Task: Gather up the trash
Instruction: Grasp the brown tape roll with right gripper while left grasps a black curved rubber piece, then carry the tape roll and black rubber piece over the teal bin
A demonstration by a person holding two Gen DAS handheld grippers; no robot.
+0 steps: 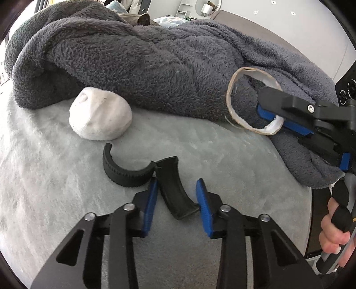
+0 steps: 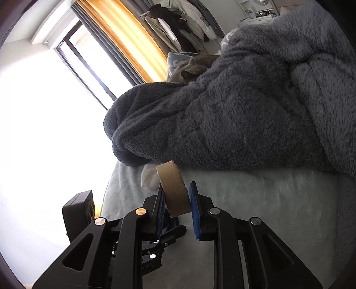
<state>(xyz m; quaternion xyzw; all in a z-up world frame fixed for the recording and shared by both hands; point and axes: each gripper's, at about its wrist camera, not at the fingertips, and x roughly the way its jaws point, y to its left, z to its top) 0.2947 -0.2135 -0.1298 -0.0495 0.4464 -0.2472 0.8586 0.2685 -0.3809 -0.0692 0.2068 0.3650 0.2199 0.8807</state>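
A cardboard tape ring (image 1: 231, 97) is held at its rim by my right gripper (image 1: 270, 106), lifted in front of the grey blanket. In the right wrist view the ring (image 2: 173, 191) sits between the blue pads of the right gripper (image 2: 178, 204), which is shut on it. My left gripper (image 1: 176, 204) is open, its pads on either side of a curved black plastic piece (image 1: 175, 193) lying on the pale bed cover. A second curved black ribbed piece (image 1: 124, 173) lies just beyond it. A crumpled white wad (image 1: 100, 113) rests farther left.
A thick grey fleece blanket (image 1: 144, 60) is heaped across the back of the pale bed cover (image 1: 44, 189). In the right wrist view a bright window (image 2: 44, 111), a curtain and hanging clothes (image 2: 178, 20) lie beyond the bed.
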